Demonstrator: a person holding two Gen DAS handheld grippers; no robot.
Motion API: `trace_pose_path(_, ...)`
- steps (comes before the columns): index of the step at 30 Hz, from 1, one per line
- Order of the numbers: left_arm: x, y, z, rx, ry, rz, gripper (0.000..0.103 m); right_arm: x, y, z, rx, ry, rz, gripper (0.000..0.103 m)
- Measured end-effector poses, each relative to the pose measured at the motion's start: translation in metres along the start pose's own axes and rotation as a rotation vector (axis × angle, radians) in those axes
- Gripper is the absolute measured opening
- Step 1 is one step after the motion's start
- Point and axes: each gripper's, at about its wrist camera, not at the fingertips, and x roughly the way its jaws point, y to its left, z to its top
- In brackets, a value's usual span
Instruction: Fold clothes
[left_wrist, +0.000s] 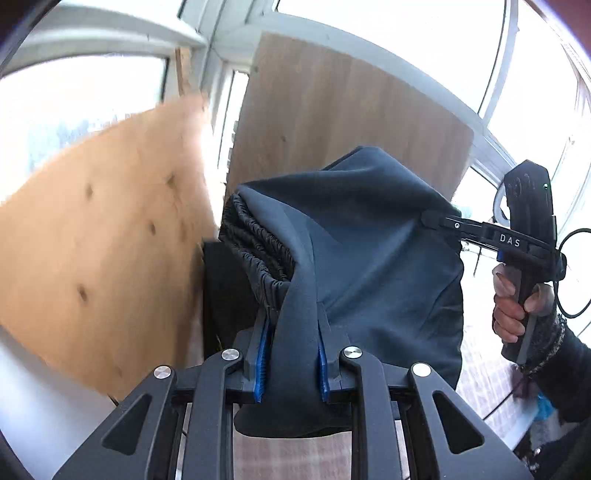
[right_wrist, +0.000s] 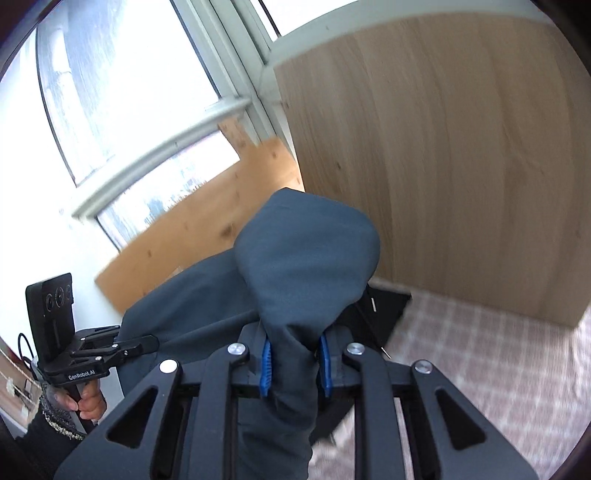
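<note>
A dark blue-grey garment with a gathered elastic waistband hangs in the air between the two grippers. My left gripper is shut on a thick fold of it beside the waistband. My right gripper is shut on another bunched edge of the garment. In the left wrist view the right gripper pinches the cloth at the right. In the right wrist view the left gripper holds the cloth at the lower left. The garment's lower part is hidden.
A checked pink-and-white cloth surface lies below. A tall light wooden panel and a plywood board lean against windows behind. A black object lies by the panel's foot.
</note>
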Motion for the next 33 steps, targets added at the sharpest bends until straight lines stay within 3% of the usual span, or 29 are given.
trace_pose_path(3,0.017,0.011,0.000,0.015,0.003,0.052,0.020,0.026,-0.009,0.007,0.028,0.007,0.010,0.019)
trace_pose_path(4,0.030,0.016,-0.004,0.004,0.042,0.053,0.021,0.041,-0.015,0.005,0.040,0.027,0.010,0.020)
trace_pose_path(6,0.072,0.032,-0.021,-0.036,0.169,0.107,0.021,0.089,-0.032,-0.008,0.052,0.174,-0.048,0.026)
trace_pose_path(8,0.097,0.038,-0.035,-0.040,0.239,0.141,0.023,0.128,-0.048,-0.019,0.077,0.302,-0.091,0.027)
trace_pose_path(11,0.094,0.035,-0.038,-0.026,0.217,0.150,0.024,0.124,-0.065,-0.019,0.162,0.293,-0.033,0.030)
trace_pose_path(17,0.081,0.034,-0.047,-0.010,0.220,0.182,0.027,0.072,-0.046,0.013,0.050,0.125,-0.078,0.037)
trace_pose_path(21,0.066,0.037,-0.043,-0.004,0.201,0.228,0.029,0.071,-0.047,0.022,0.041,0.153,-0.036,0.039)
trace_pose_path(23,0.057,0.036,-0.043,0.005,0.167,0.257,0.029,0.078,-0.044,0.015,0.012,0.190,-0.047,0.039)
trace_pose_path(26,0.024,0.025,-0.039,0.013,0.108,0.264,0.027,0.077,-0.050,-0.009,0.068,0.252,0.018,0.039)
trace_pose_path(29,0.007,0.008,-0.029,0.038,0.085,0.219,0.027,0.064,-0.062,-0.055,0.123,0.296,0.055,0.039)
trace_pose_path(32,0.033,-0.008,-0.015,0.080,0.100,0.166,0.028,0.059,-0.068,-0.086,0.160,0.323,0.079,0.039)
trace_pose_path(33,0.062,-0.006,-0.009,0.065,0.125,0.124,0.028,0.058,-0.068,-0.092,0.171,0.323,0.090,0.039)
